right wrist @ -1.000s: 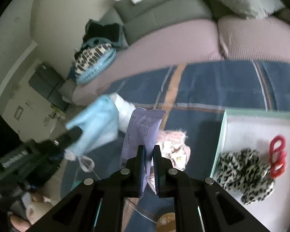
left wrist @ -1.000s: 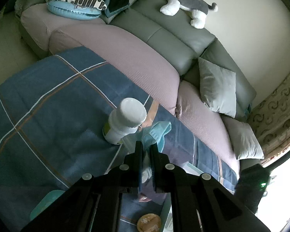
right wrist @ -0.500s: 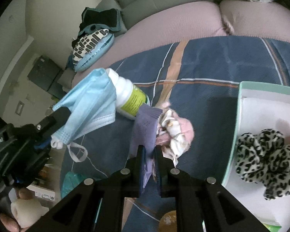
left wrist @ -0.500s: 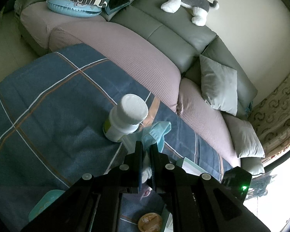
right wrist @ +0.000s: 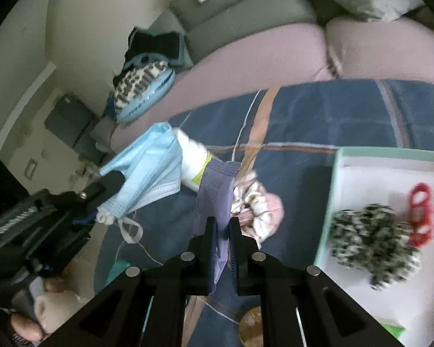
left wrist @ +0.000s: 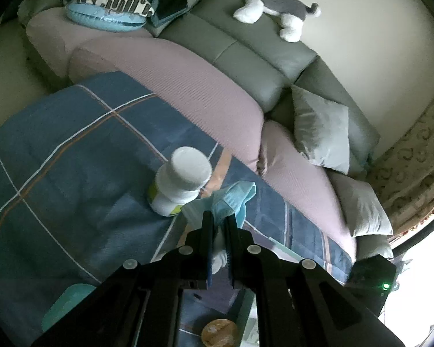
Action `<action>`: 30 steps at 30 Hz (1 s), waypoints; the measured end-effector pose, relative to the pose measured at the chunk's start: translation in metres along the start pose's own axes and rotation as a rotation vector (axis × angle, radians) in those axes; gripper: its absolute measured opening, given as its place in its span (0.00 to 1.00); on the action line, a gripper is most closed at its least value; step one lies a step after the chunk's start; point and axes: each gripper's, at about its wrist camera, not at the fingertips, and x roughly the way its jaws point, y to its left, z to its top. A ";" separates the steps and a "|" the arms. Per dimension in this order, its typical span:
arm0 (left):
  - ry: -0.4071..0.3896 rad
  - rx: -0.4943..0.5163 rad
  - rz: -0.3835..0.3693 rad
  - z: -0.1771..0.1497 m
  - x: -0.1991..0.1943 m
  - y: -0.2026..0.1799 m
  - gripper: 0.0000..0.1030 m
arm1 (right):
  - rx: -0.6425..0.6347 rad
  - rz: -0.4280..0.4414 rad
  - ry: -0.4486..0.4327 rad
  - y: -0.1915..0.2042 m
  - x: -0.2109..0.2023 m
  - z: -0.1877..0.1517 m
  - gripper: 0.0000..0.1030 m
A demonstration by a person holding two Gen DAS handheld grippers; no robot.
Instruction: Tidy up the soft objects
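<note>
- A grey sofa [left wrist: 246, 49] with mauve seat cushions [left wrist: 193, 92] runs along the back; a grey-and-white plush animal [left wrist: 275, 8] lies on its backrest.
- In front of it stands the bench, covered by a blue checked cloth [left wrist: 72, 156] with white and orange lines.
- A white tray with a pale green rim [right wrist: 335, 190] sits at the right end of the bench. A leopard-print scrunchie [right wrist: 373, 237] lies in it, with a red coiled hair tie [right wrist: 419, 211] just beside it.
- A white bottle with a yellow-green label [left wrist: 182, 185] stands upright on the cloth.
- The left tongs [left wrist: 220, 225] are closed on a light blue face mask [right wrist: 147, 170], which hangs above the cloth near the bottle, its white ear loops dangling.
- The right tongs [right wrist: 222, 225] are closed on a thin purple packet [right wrist: 214, 196], held up on edge above the cloth.
- A pink and cream scrunchie [right wrist: 260, 208] lies on the cloth just beside the packet, between the bottle and the tray.
- A small round brown object [left wrist: 220, 332] sits at the bench's near edge; what it is cannot be told.
</note>
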 end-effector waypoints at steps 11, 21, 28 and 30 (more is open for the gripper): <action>-0.006 0.091 -0.108 -0.009 -0.011 -0.042 0.07 | 0.110 -0.099 -0.283 -0.037 -0.128 -0.004 0.09; 0.097 0.228 -0.201 -0.041 0.010 -0.106 0.07 | 0.248 -0.260 -0.449 -0.087 -0.220 -0.029 0.09; 0.192 0.313 -0.254 -0.072 0.028 -0.143 0.07 | 0.316 -0.309 -0.482 -0.117 -0.248 -0.042 0.09; 0.217 0.334 -0.251 -0.080 0.034 -0.149 0.07 | 0.331 -0.312 -0.480 -0.125 -0.251 -0.045 0.09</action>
